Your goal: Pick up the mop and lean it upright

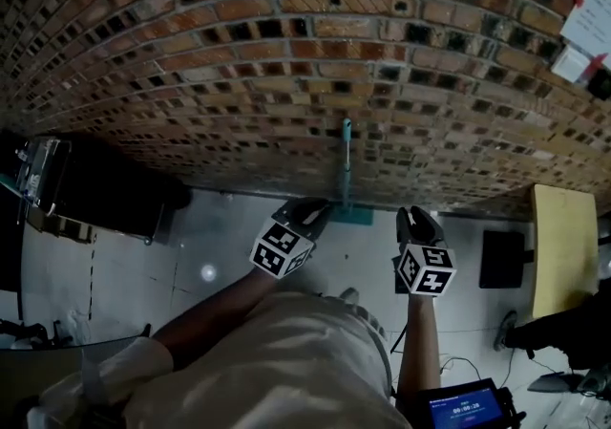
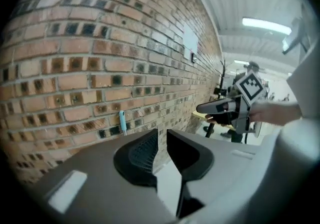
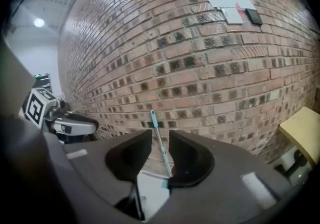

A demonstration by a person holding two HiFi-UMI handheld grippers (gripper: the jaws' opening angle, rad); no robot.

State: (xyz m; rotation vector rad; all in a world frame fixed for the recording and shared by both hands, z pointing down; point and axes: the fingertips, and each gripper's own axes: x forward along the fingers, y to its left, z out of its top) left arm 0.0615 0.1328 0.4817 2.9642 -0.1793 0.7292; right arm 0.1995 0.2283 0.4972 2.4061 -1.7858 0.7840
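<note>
**Status.** The slim teal-handled mop [image 1: 347, 161] stands nearly upright. Its handle top rests against the red-brown brick wall [image 1: 286, 54] and its flat teal head sits on the pale glossy floor [image 1: 239, 246] at the wall's foot. The left tool [image 2: 161, 139] is released, with its jaws a narrow gap apart and nothing between them. The right tool [image 3: 160, 143] is also released, and the mop shows only in the distance through its gap. Neither tool touches the mop.

**Hazards (judged).**
- The floor looks smooth, so the head may slide away from the wall and drop the handle.
- The handle meets the wall at one small point, and a sideways brush from either tool would probably send it sliding along the bricks.
- The left tool sits nearer the mop head in the head view, so any swing of it towards the wall carries the greater risk.

**Clearances.**
- A dark low cabinet [image 1: 95, 193] stands against the wall on the left, well apart from the mop.
- On the right are a yellow-topped surface [image 1: 563, 246] and a black floor box [image 1: 501, 258].
- The floor directly behind the tools is bare, which makes it the safest direction to draw back.
</note>
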